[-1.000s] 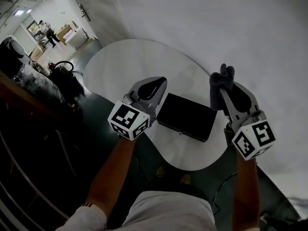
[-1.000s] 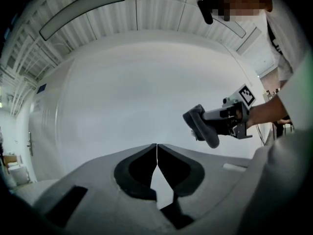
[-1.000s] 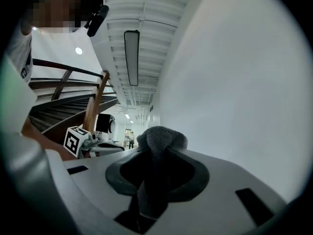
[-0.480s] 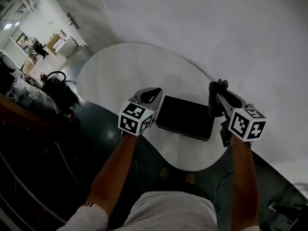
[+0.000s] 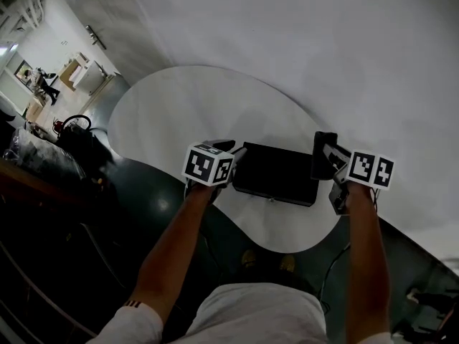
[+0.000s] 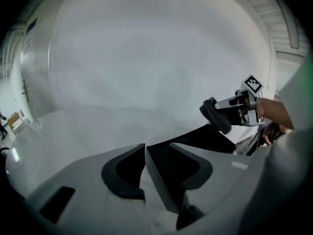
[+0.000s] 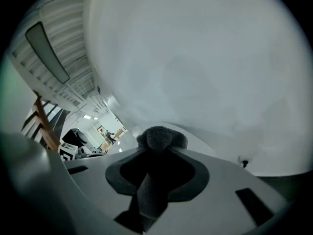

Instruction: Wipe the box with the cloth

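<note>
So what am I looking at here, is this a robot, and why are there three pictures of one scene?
There is no robot here. A person holds a hand-held gripper in each hand, and the cubes with square patterns are part of those tools. The head view comes from a camera on the person's head, looking down. The other two come from cameras riding on each gripper, looking along its jaws. On the white table lies a flat black box. The right gripper is closed on a dark grey cloth. The left gripper is at the box's left end, its jaws opening, with the box's edge showing between them.
</note>
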`<state>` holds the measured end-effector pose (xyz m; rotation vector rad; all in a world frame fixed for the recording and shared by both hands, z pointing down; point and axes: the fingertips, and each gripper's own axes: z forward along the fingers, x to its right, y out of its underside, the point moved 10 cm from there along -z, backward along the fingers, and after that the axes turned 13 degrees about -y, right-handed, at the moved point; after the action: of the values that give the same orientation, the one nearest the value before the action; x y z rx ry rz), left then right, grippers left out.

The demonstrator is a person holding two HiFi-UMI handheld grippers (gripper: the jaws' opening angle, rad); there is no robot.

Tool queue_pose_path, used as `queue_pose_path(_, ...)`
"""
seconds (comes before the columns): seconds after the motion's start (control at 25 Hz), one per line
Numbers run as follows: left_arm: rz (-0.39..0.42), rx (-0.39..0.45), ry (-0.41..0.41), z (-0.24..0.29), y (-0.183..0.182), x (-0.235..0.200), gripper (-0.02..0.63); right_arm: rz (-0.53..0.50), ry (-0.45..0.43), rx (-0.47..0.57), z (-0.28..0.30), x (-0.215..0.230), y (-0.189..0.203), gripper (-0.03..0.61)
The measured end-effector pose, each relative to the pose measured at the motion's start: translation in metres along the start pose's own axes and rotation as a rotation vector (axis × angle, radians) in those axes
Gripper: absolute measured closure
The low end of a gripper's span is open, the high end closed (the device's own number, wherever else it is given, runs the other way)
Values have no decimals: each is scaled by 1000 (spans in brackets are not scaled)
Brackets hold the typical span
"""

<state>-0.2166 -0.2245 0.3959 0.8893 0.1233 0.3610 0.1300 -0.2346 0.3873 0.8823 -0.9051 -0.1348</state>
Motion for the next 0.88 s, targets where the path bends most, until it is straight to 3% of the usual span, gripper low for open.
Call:
queue_pose_path(0.2, -63, -117, 22, 12, 3, 2, 454, 189, -36, -7, 2, 22, 14, 485)
queue_pose_path(0.4, -68, -177, 43, 20, 3, 6, 443, 317, -54, 4, -1, 39, 20, 485)
queue_pose_path(0.68, -78, -215, 56, 30, 7, 6, 443, 420, -72, 16, -8, 72, 31, 485)
queue_pose_path(0.88, -83, -243, 60, 38, 10, 8, 448, 445, -57, -39, -2, 88, 34, 485)
